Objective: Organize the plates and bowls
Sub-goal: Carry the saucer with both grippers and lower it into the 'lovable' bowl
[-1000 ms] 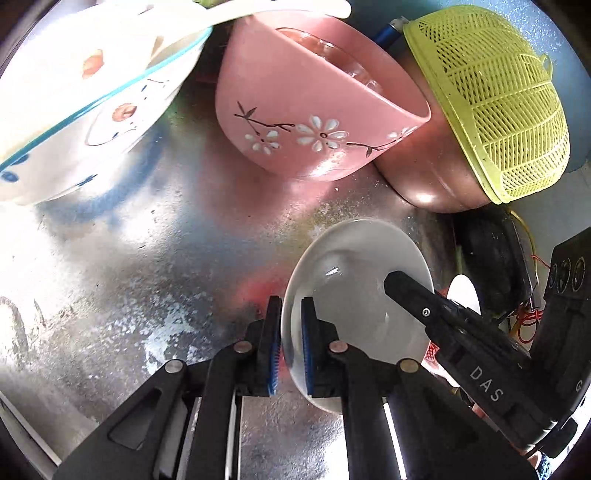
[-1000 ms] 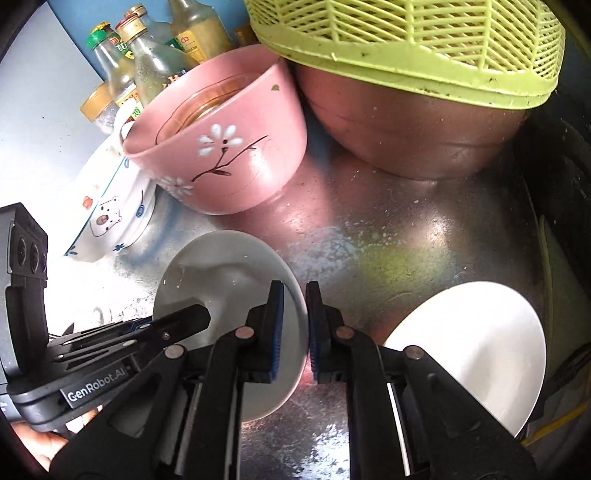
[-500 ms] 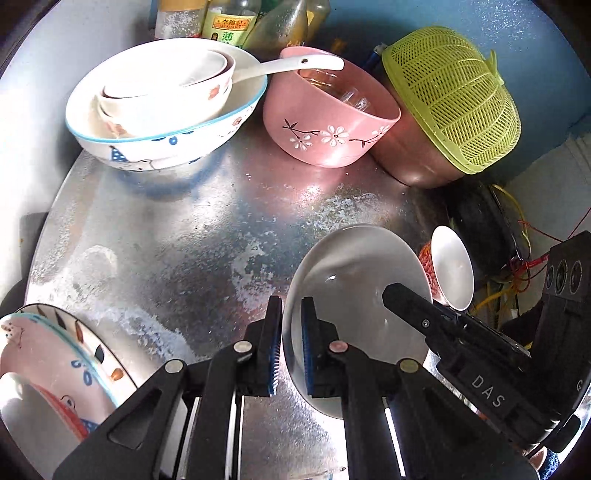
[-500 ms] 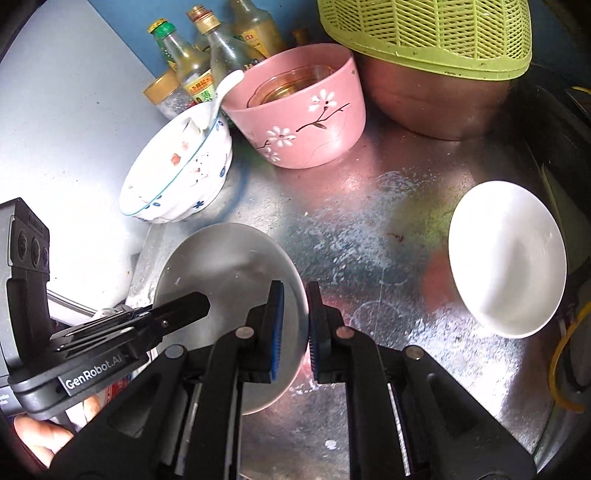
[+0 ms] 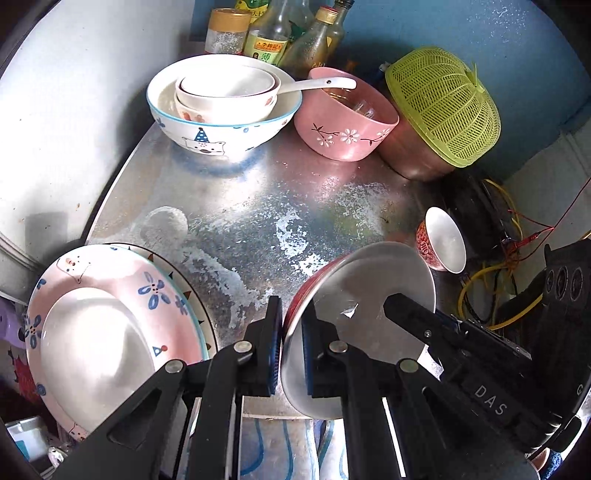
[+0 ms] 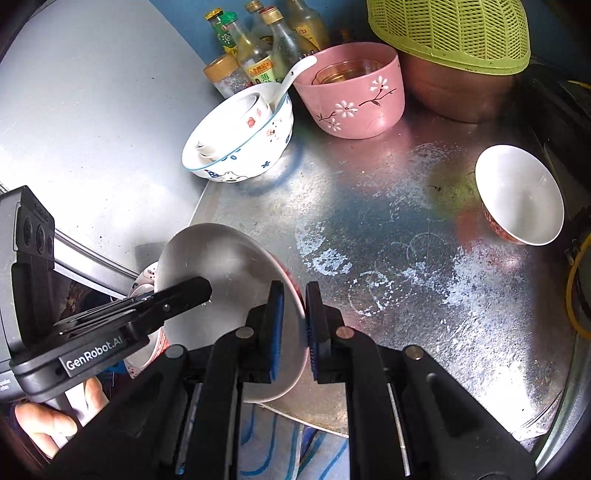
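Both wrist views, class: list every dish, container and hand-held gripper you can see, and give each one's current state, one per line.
Red-and-white bowl: lifted, tilted, gripped on opposite rims.
Left hand-held gripper: shut on its rim.
Right hand-held gripper: shut on its rim.
Small red-patterned bowl: tilted on the metal table.
Pink flowered bowl: upright, glass inside.
Blue-rimmed white bowl: upright, smaller bowls nested inside.
Plates: stacked.

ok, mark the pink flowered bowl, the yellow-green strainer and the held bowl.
pink flowered bowl (image 5: 347,136), left wrist view, outer wall.
yellow-green strainer (image 5: 443,110), left wrist view, mesh dome.
held bowl (image 6: 221,273), right wrist view, white inside.

Yellow-green strainer basket (image 5: 443,107) on copper pot (image 5: 413,155), condiment bottles (image 5: 273,33), yellow cable (image 5: 491,291)
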Demonstrator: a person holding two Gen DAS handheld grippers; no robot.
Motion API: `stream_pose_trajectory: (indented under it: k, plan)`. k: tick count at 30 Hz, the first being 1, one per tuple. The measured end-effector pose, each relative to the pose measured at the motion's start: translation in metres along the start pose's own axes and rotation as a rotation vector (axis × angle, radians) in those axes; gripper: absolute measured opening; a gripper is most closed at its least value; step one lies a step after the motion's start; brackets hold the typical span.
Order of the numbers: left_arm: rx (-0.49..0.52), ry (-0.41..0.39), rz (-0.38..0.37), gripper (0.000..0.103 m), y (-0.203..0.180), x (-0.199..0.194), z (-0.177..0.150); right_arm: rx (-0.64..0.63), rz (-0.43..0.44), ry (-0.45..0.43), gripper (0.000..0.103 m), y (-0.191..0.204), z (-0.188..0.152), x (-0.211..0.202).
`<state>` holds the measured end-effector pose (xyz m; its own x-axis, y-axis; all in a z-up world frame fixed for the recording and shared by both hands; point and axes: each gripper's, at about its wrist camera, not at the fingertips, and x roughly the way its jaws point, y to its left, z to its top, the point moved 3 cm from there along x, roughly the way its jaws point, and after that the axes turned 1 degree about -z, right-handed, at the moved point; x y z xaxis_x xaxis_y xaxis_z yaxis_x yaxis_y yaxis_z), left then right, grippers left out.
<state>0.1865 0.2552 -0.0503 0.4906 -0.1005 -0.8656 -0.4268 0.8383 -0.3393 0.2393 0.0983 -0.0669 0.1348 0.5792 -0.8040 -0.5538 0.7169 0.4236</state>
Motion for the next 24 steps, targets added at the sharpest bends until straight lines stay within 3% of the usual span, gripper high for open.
stream_pose_trajectory:
  k: [16, 24]
  plan:
    - [-0.143, -0.098, 0.091, 0.008, 0.075, -0.068, -0.014, -0.144, 0.117, 0.045, 0.013, 0.087, -0.006, 0.009]
    - [-0.231, -0.117, 0.139, 0.008, 0.121, -0.084, -0.024, -0.235, 0.16, 0.09, 0.013, 0.137, -0.002, 0.03]
